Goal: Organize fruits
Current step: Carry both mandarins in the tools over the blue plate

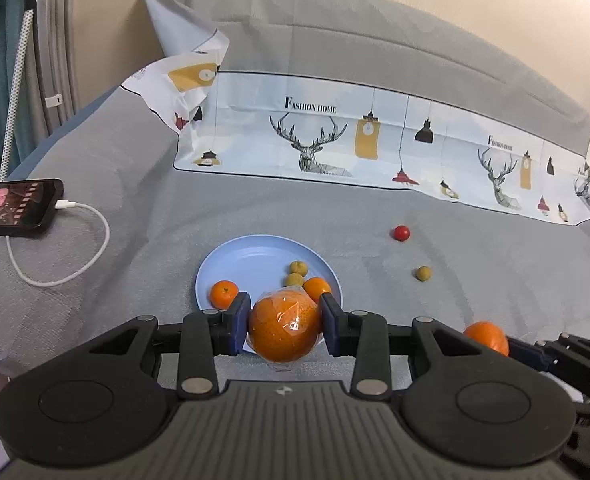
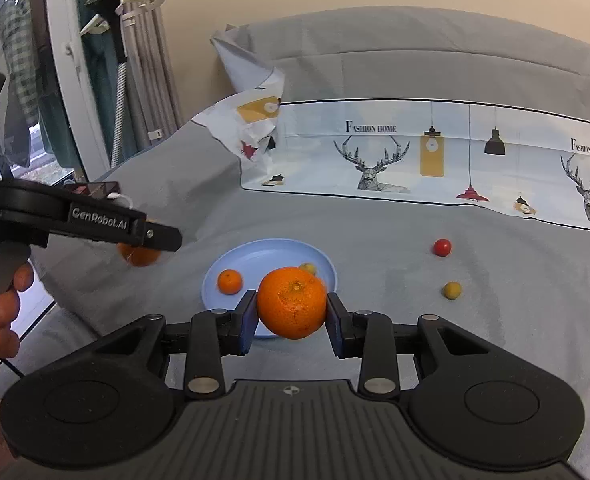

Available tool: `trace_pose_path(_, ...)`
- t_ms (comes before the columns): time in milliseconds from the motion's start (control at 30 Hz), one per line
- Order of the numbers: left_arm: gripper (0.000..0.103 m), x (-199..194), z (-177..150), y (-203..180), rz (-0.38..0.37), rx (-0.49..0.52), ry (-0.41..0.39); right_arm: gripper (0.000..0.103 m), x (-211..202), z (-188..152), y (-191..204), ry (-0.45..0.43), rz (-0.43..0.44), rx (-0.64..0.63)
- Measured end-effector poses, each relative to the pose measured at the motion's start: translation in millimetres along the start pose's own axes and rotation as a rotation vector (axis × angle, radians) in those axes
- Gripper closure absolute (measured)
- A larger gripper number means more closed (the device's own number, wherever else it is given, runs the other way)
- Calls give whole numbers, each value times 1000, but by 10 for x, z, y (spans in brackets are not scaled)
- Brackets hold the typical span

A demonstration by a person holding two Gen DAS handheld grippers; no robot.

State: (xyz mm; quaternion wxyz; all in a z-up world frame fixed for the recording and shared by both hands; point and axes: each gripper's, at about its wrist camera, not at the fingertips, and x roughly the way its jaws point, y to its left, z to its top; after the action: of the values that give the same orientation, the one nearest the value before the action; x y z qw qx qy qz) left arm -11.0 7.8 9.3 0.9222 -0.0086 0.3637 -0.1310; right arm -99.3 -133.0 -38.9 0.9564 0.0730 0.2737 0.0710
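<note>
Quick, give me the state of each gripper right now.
Left gripper: shut on the plastic-wrapped orange, at the near rim of the blue plate.
Right gripper: shut on the bare orange, also at the plate's near rim.

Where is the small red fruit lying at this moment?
The small red fruit lies on the grey bed cover, right of the blue plate in both views, between the printed cloth and a small green fruit.

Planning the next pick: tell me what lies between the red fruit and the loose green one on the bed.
Nothing: only bare grey sheet between the red fruit and the green one, in both wrist views.
</note>
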Motion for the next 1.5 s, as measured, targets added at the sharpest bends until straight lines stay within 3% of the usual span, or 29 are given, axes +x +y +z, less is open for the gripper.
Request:
trace_pose_path(333,62,-183,-41,133,13,-36,-41,66,1,22,225,-3,24,-68)
trace_pose_path(833,62,-5,25,253,17,-60,-22,66,128,10,213,33,7,-63)
trace_pose_path(1200,62,343,200,326,34,-72,8,66,417,72,179,51,0,-70)
trace_pose_path(1500,62,874,357,348,48,-51,69,66,947,172,98,91,8,-57)
